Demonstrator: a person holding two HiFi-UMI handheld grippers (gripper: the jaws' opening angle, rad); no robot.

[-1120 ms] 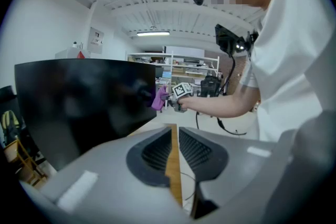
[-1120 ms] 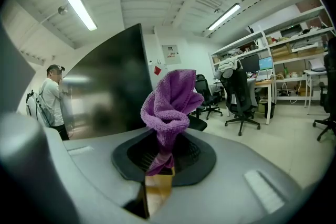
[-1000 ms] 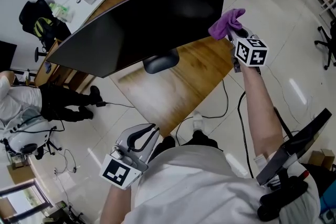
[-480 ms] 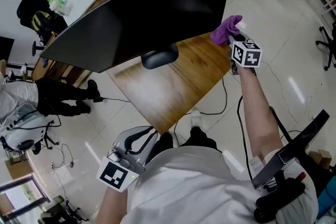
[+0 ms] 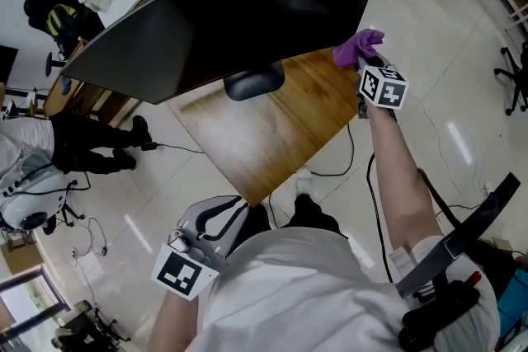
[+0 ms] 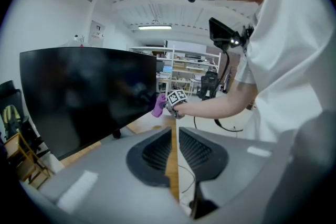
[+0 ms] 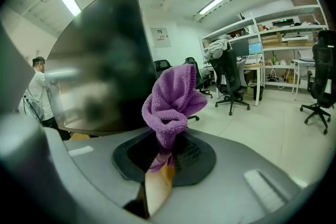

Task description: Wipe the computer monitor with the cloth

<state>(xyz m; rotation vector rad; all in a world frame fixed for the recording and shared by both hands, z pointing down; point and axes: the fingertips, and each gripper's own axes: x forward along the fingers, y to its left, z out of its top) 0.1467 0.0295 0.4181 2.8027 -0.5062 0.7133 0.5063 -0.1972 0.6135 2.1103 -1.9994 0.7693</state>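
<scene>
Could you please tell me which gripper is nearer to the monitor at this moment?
Right. The right gripper, shut on the purple cloth, is at the monitor's lower right corner; the left gripper hangs low beside the person's torso, short of the desk.

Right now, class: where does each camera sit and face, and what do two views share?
Head view: head-mounted, facing steeply down at the large black computer monitor, wooden desk; left gripper, right gripper show.
Left gripper view: rides it, facing the monitor; closed jaws show.
Right gripper view: rides it, facing the monitor's edge; jaws clamp the purple cloth.
All share monitor, cloth.
</scene>
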